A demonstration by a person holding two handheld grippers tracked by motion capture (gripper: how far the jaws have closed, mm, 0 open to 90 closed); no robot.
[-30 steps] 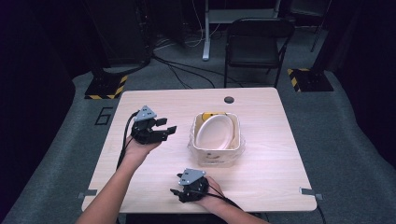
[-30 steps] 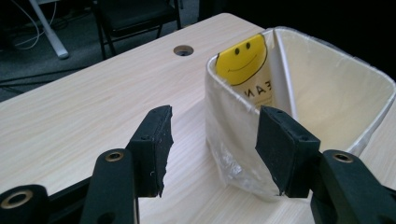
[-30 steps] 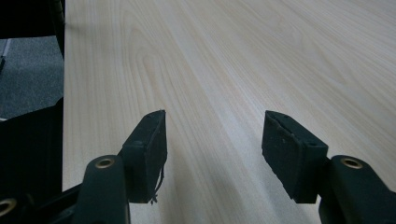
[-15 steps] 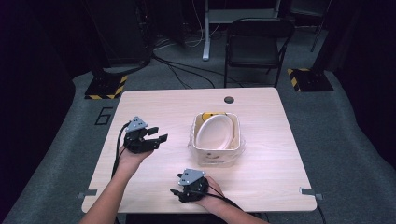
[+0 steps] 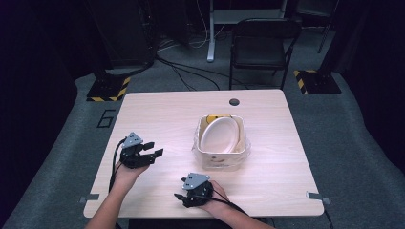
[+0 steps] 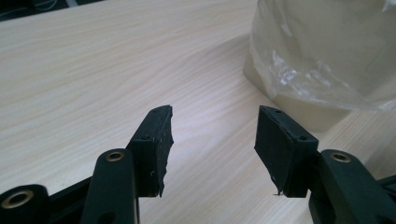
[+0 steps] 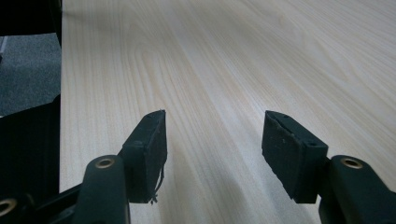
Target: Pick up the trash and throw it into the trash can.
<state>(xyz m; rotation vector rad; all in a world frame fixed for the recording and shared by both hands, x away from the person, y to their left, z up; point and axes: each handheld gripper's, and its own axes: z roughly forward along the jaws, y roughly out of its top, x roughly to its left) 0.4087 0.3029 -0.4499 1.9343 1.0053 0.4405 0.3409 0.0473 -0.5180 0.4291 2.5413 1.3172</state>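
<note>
A cream square tub [image 5: 220,160] lined with clear plastic stands at the table's middle. It holds a white oval dish [image 5: 218,134] leaning on edge, with something yellow [image 5: 216,116] behind it. My left gripper [image 5: 154,149] hovers left of the tub, open and empty, its jaws pointing right toward it. In the left gripper view the open gripper [image 6: 214,112] faces the tub's lower corner [image 6: 299,109] and its plastic liner [image 6: 322,70]. My right gripper [image 5: 180,196] rests near the front edge, open and empty. In the right gripper view it [image 7: 214,114] points along bare wood [image 7: 233,56].
The light wooden table [image 5: 167,114] has a round cable hole [image 5: 234,101] near its far edge. A black folding chair [image 5: 260,47] stands behind the table. Its left edge with grey floor [image 7: 23,70] beyond lies ahead in the right gripper view.
My left gripper has drawn back toward the near left, farther from the tub, still open. The right gripper has stayed where it was.
</note>
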